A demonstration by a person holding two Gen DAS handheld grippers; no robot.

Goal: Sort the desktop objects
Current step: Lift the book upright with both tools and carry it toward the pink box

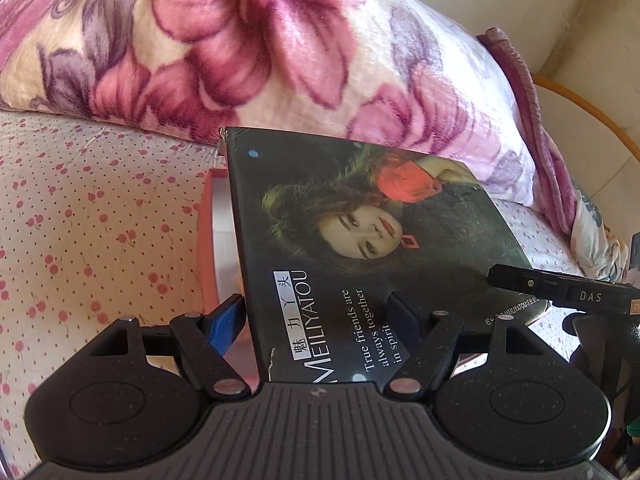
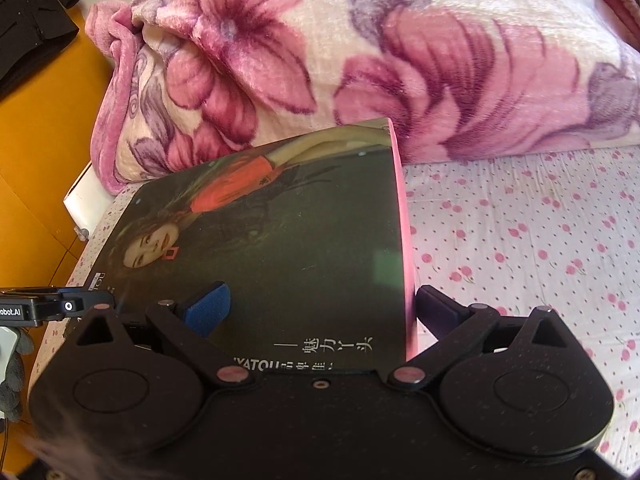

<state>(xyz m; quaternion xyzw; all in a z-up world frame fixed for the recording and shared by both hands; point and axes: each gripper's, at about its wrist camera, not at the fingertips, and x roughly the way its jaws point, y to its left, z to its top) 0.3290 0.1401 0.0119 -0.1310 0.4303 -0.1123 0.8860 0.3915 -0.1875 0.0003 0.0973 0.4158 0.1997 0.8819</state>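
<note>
Holding a flat dark box [image 1: 360, 248] between both grippers, I see it raised above the bed, its lid printed with a portrait and the word MEILIYATOU. My left gripper [image 1: 320, 316] straddles the box's left edge: the blue-padded finger [image 1: 226, 320] sits outside and below that edge, the other finger lies on top of the lid near the printed text. The jaws look clamped on that edge of the box, one pad under and one over. Along this side I can see the pink wall of the box and a silvery band beneath the lid.

From the right wrist view, my right gripper [image 2: 320, 312] grips the opposite edge of the box [image 2: 280, 232]. Its blue pad [image 2: 210, 304] rests on the lid, and the dark finger stands just beside the pink side wall, so these jaws also look clenched on the box. The other gripper's black body shows at the far left of this view.

Below the box lies a bed sheet [image 1: 100, 220] with small pink cherries. Behind it a thick floral blanket [image 1: 280, 48] in pink and purple is bunched up, touching or nearly touching the box's far edge. An orange floor [image 2: 40, 128] shows left of the bed.
</note>
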